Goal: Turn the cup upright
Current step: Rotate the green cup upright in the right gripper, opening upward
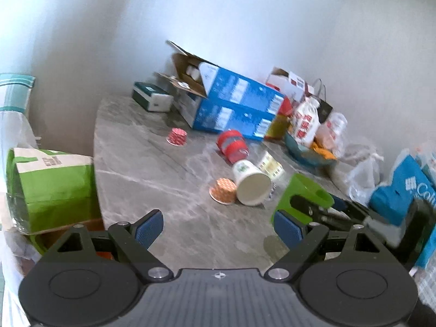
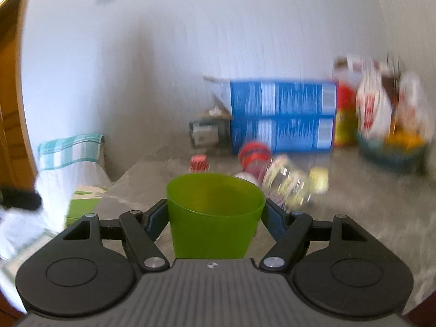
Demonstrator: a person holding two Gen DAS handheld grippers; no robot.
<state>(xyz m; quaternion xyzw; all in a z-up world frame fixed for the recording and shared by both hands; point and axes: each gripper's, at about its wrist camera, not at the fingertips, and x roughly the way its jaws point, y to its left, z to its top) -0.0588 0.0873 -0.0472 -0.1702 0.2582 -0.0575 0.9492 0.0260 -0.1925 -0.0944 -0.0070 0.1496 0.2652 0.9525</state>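
surface: grey marble table (image 1: pixel 152 174) | white wall (image 1: pixel 245 21) | right hand-held gripper (image 2: pixel 215 218) grasping green cup (image 2: pixel 215 212) | left hand-held gripper (image 1: pixel 218 229) released

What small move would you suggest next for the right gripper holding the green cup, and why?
Probably lower it gently onto the grey tabletop and open. The right gripper already clamps the green cup mouth-up, and the left gripper is open and empty.

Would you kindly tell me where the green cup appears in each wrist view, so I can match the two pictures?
Left wrist: green cup at lower right, held by the right gripper.
Right wrist: green cup at centre, mouth up, between the right gripper's pads.
Shared landmark: stacked blue boxes against the wall.
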